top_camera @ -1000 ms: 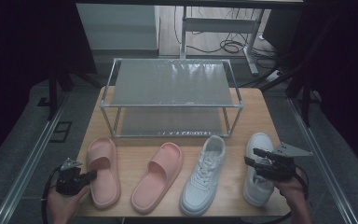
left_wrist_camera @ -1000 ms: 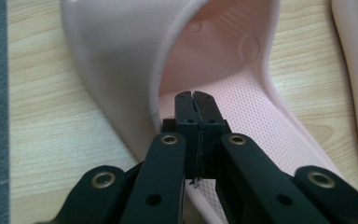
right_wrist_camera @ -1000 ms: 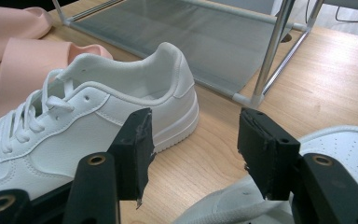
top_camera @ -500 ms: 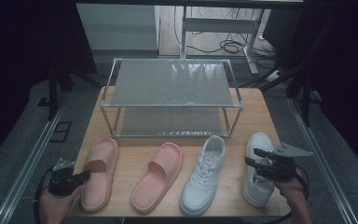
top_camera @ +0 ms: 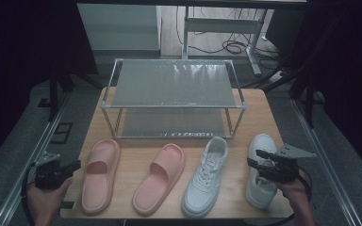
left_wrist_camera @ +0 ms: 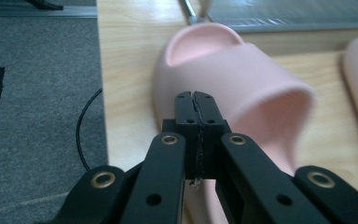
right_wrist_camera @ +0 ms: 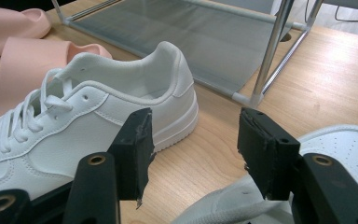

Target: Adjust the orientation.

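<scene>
Four shoes lie in a row on the wooden table (top_camera: 259,117): a pink slipper (top_camera: 100,175) at the left, a second pink slipper (top_camera: 160,178), a white sneaker (top_camera: 206,176) and another white sneaker (top_camera: 260,175) at the right. My left gripper (top_camera: 74,165) hovers off the table's left edge, just left of the first slipper (left_wrist_camera: 242,79), with its jaws shut and nothing between them (left_wrist_camera: 196,99). Above the right sneaker (right_wrist_camera: 349,149) my right gripper (top_camera: 255,157) is open and empty (right_wrist_camera: 193,140), the other sneaker (right_wrist_camera: 98,116) beyond it.
A two-tier metal shoe rack (top_camera: 172,96) with mesh shelves stands at the back of the table. Grey carpet (left_wrist_camera: 37,93) and a metal rail (top_camera: 28,174) lie left of the table. Cables and desk legs sit on the floor behind.
My left gripper has drawn back to the left, off the first pink slipper and past the table's edge. The right gripper has stayed put.
</scene>
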`<state>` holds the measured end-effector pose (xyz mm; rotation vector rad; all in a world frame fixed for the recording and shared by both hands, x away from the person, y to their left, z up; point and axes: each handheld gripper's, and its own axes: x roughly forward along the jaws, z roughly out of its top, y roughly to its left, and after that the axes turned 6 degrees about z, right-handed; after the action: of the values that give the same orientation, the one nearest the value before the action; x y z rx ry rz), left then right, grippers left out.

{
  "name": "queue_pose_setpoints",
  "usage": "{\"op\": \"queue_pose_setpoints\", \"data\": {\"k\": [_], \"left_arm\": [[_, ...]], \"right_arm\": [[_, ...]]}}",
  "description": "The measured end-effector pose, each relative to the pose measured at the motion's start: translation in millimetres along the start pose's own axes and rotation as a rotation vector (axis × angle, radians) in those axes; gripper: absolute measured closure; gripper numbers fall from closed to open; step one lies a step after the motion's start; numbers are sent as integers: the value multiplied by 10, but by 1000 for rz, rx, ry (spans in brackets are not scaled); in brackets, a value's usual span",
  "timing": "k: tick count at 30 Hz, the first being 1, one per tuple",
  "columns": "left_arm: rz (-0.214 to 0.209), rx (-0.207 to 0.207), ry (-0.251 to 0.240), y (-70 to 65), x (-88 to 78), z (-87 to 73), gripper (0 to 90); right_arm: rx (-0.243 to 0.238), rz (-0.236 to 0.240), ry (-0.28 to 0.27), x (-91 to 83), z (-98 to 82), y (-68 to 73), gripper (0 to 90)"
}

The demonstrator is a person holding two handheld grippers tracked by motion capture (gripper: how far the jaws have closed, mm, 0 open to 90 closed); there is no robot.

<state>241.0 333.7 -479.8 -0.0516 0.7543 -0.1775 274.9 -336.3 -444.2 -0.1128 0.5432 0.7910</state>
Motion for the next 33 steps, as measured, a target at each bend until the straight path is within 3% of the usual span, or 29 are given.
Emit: {"op": "queue_pose_setpoints", "data": {"k": [4,18,33], "left_arm": [[-6,9,11,52,178,79,900],[-19,24,75,105,529,226,900],[-19,22,85,88,606,253,900]], "right_arm": [[-3,-12,-10,-17,2,-5,464],[0,-13,-7,-6,-7,-13,464],[-13,-12,-17,8,-7,-4,466]]}}
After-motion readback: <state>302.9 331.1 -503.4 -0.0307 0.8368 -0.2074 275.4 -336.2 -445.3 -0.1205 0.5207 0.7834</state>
